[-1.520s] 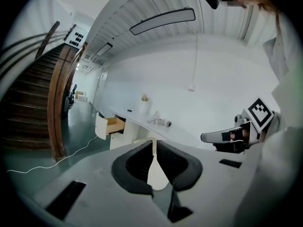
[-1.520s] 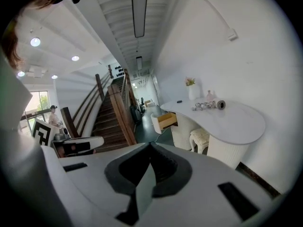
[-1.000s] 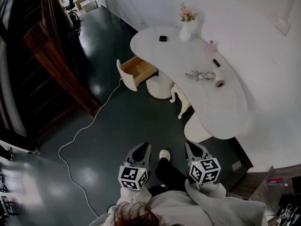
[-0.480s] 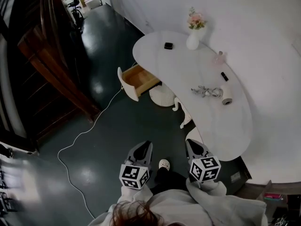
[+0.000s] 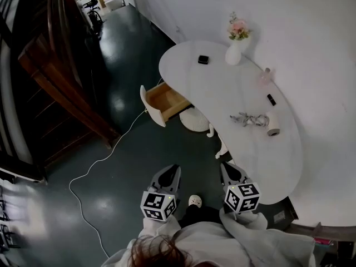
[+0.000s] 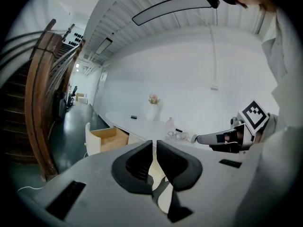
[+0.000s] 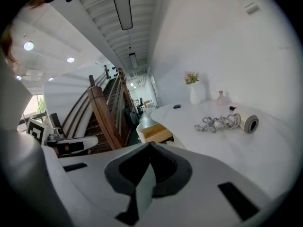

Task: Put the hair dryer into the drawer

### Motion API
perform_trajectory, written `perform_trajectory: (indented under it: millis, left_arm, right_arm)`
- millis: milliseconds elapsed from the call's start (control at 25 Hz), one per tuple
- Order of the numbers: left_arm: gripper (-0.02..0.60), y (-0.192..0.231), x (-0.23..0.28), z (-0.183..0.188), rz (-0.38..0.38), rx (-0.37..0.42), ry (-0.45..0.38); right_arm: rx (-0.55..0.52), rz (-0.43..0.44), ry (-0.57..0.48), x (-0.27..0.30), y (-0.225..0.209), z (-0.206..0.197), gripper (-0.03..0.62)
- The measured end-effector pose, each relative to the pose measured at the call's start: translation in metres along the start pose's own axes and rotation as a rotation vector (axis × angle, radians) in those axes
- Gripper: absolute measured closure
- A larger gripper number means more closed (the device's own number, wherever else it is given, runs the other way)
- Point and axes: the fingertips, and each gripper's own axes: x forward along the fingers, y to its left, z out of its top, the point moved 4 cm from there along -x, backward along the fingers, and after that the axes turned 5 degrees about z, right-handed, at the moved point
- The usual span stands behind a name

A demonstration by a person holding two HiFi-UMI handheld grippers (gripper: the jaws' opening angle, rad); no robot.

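Tongs: left gripper (image 5: 169, 172) and right gripper (image 5: 229, 169) both clenched, empty | step: I've walked closer to the table (image 5: 222, 88) (reach comes next) | hair dryer (image 5: 272, 123) lying on tabletop | drawer (image 5: 164, 101) open beyond.

White hair dryer (image 5: 272, 123) flat on desk (image 5: 222, 90); open wooden drawer (image 5: 164, 100) well apart.

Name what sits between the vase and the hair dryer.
In the head view, a pink bottle and a small black item lie between the vase and the hair dryer.
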Motion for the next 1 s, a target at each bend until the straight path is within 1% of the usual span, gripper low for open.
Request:
perform_trajectory:
  millis: [280, 520, 640, 840, 1000]
  left_arm:
    - [0.548, 0.003, 0.017, 0.003, 0.008, -0.009, -0.009]
    - [0.548, 0.000, 0.004, -0.004, 0.025, -0.011, 0.005]
    - [0.548, -0.002, -0.004, -0.009, 0.025, -0.014, 0.017]
    - [0.548, 0.001, -0.004, -0.015, 0.021, -0.021, 0.025]
    - [0.548, 0.008, 0.013, -0.012, 0.004, -0.019, 0.029]
  right_arm:
    - [-0.015, 0.032, 0.014, 0.019, -0.005, 0.004, 0.545]
    - [0.012, 0.053, 0.037, 0.019, 0.002, -0.010, 0.545]
    - [0.009, 0.064, 0.036, 0.017, 0.007, -0.012, 0.545]
    - [0.027, 0.057, 0.030, 0.021, 0.007, -0.014, 0.545]
    - [0.026, 0.045, 0.028, 0.034, 0.001, -0.008, 0.545]
